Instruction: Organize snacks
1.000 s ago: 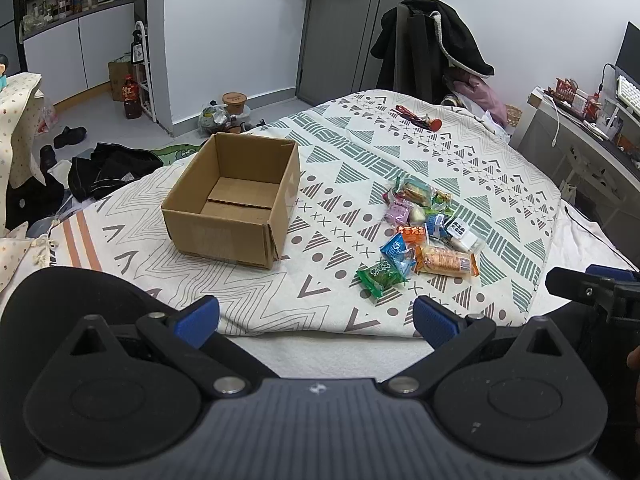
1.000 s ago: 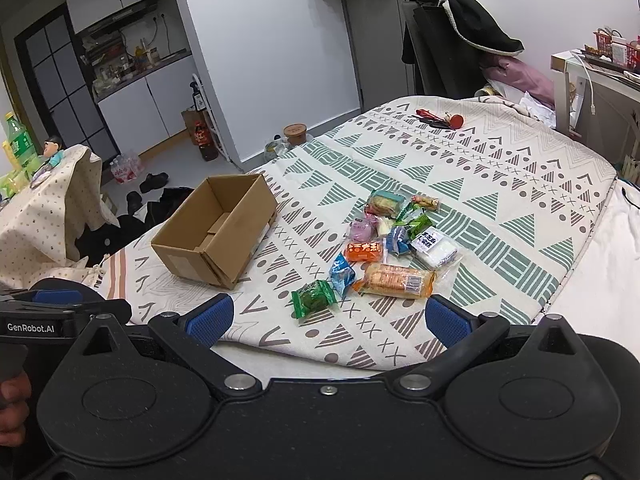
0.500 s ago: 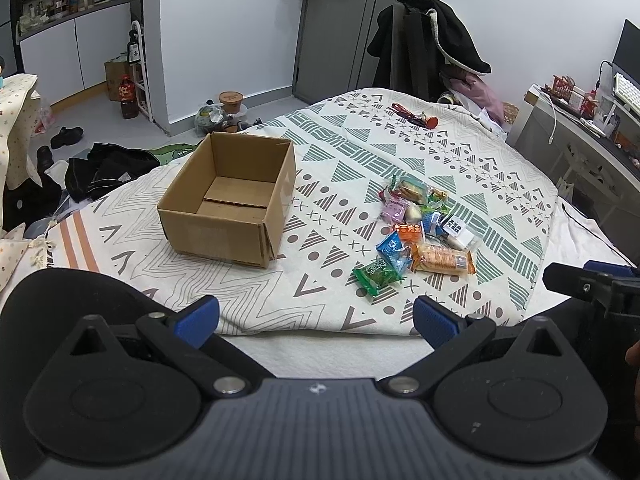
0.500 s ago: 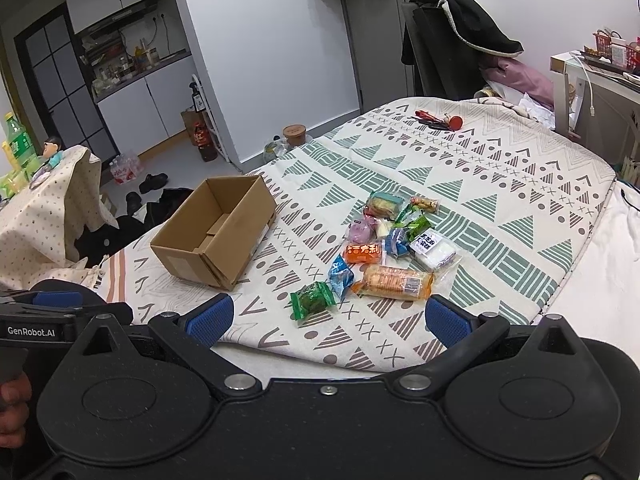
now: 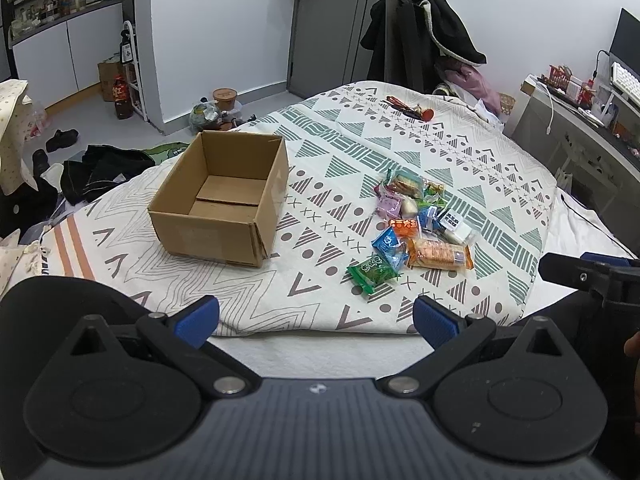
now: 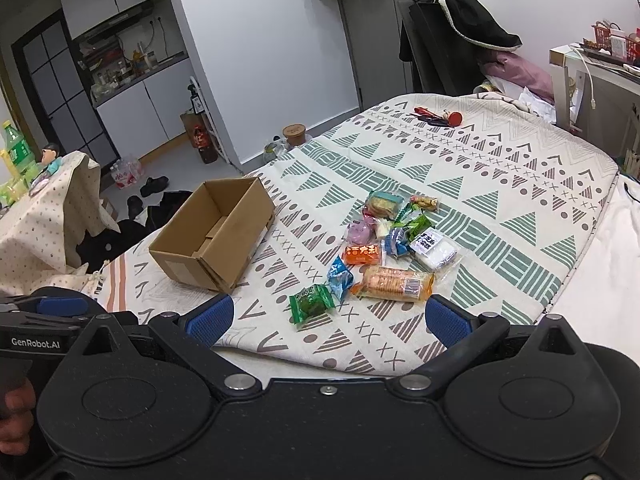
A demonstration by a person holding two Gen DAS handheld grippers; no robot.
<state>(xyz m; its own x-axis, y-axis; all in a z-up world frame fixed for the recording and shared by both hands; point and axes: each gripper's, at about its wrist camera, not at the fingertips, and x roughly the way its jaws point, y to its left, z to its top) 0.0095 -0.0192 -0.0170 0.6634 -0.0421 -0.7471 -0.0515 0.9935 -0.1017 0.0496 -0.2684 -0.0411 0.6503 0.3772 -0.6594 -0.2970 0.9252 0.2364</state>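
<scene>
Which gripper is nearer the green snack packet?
Right, probably. The green snack packet lies just ahead of the right gripper, between its open fingers; it lies further ahead of the left gripper, toward its right finger.

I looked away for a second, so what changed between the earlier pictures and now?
Almost nothing. The left gripper drifted slightly, so its view of the bed shifted a little. Both it and the right gripper stayed open and empty; the cardboard box and snack pile stayed put.

An open, empty cardboard box [image 5: 224,200] sits upright on the patterned bedspread, and to its right, apart from it, lies a loose cluster of wrapped snacks [image 5: 416,232] in mixed colours.
</scene>
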